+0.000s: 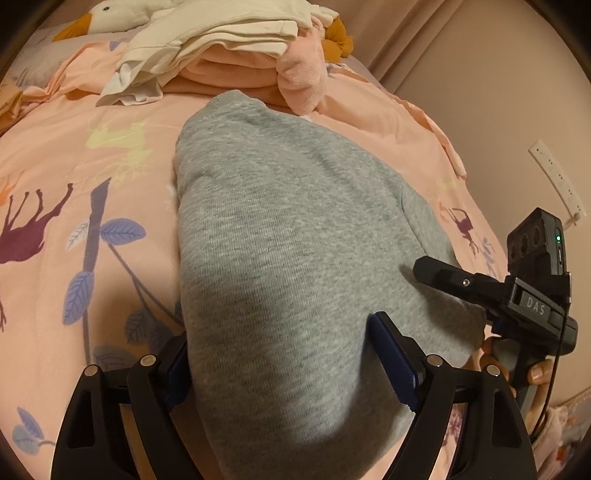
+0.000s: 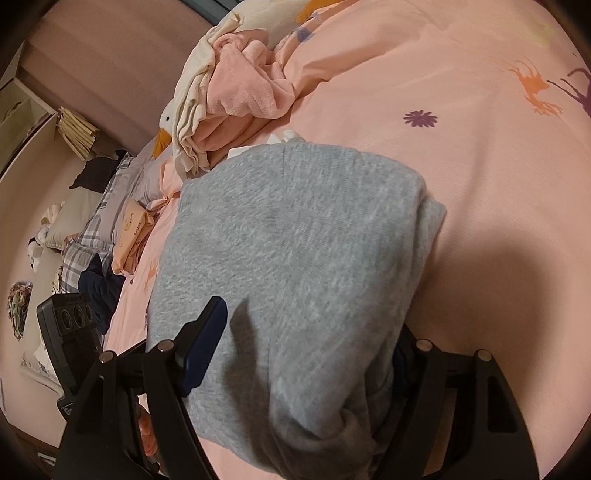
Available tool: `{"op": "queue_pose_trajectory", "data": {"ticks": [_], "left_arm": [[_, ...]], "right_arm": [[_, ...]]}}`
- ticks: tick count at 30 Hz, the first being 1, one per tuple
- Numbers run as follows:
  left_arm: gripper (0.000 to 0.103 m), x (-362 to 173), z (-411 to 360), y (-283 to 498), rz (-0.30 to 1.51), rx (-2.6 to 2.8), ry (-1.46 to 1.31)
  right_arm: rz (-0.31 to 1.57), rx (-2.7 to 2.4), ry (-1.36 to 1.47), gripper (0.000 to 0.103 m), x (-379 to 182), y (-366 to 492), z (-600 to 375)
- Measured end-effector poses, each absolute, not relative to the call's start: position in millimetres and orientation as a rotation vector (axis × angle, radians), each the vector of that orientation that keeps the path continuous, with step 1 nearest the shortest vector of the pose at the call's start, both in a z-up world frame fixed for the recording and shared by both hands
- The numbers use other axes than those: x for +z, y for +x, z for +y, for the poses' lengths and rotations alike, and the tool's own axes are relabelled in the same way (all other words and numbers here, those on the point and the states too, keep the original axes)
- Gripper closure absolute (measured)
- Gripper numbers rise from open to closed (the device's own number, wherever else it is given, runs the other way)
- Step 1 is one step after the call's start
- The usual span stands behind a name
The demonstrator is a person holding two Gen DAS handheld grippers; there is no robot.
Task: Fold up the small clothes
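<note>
My left tongs stand wide, one pad on each side of the near end of the grey garment. The right pad rests on top of the cloth; the left pad sits at its edge, half hidden. I cannot tell whether either pad presses, so I call it a straddle, not a grip.

My right tongs are also spread wide across the garment's near end. The left pad lies on the cloth and casts a shadow over it; the right pad is tucked beside the folded edge, mostly hidden. The cloth bunches up between the arms close to the camera.

The garment lies folded into a long thick bundle on the pink bed cover, which is printed with animals and leaves. Its far end points toward a pile of clothes, cream on top of pink, just beyond it. A plush goose lies behind that pile.

From the left view, my right tongs show at the right edge of the garment, with my fingers on the handle.
</note>
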State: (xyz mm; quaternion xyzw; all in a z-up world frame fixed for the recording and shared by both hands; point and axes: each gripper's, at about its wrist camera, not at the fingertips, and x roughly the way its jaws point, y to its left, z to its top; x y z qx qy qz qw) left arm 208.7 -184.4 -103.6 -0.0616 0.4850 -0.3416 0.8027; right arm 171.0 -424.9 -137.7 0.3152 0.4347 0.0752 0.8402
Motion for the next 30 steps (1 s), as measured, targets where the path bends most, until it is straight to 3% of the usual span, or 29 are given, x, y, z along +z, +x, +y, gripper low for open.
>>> {"op": "queue_pose_trajectory", "data": {"ticks": [4, 15, 23, 30], "left_arm": [[0.018, -104, -188, 212, 1.038, -0.743, -0.133], [0.018, -105, -191, 216, 1.034, -0.749, -0.151], [0.029, -102, -188, 212, 1.019, -0.717, -0.140], [0.037, -101, -187, 211, 1.007, -0.708, -0.136]], "right_arm": [[0.911, 0.163, 0.661, 0.028, -139, 174, -423], [0.911, 0.149, 0.627, 0.048, -140, 180, -419], [0.904, 0.128, 0.547, 0.069, -134, 177, -404], [0.878, 0.094, 0.421, 0.074, -123, 177, -387]]}}
